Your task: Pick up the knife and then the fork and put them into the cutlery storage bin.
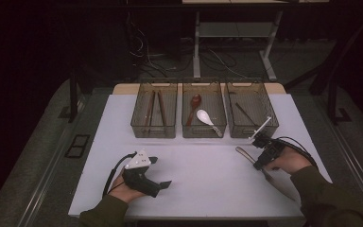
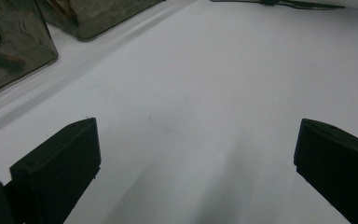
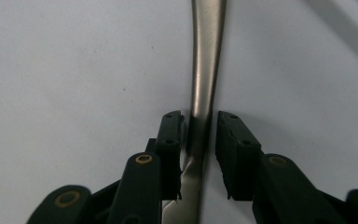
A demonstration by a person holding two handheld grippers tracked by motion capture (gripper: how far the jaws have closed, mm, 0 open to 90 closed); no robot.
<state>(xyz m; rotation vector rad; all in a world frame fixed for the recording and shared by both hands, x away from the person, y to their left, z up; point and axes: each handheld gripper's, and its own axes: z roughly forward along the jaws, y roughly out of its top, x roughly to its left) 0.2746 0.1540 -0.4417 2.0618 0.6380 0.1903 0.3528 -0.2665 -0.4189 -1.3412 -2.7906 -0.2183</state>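
The right gripper point(image 3: 199, 140) straddles the metal utensil point(image 3: 206, 70) on the worktop point(image 3: 74, 70), apparently not yet clamped; next, close and lift, while the left gripper point(image 2: 196, 154) rests apart.

Open white table point(image 1: 208, 175) between both hands, three bins point(image 1: 203, 117) walling the far edge

Your left hand point(image 1: 125, 189) sits at about 7 o'clock on the table, holding the left gripper point(image 1: 157, 172) low with its jaws spread wide and pointing toward 3 o'clock; the left gripper view shows clear space between them. Your right hand point(image 1: 290, 161) lies at about 4 o'clock, its sleeve entering from the bottom corner. The right gripper point(image 3: 199, 140) points down toward 10 o'clock, its jaws drawn in narrow; whether they have fully closed is hard to tell.
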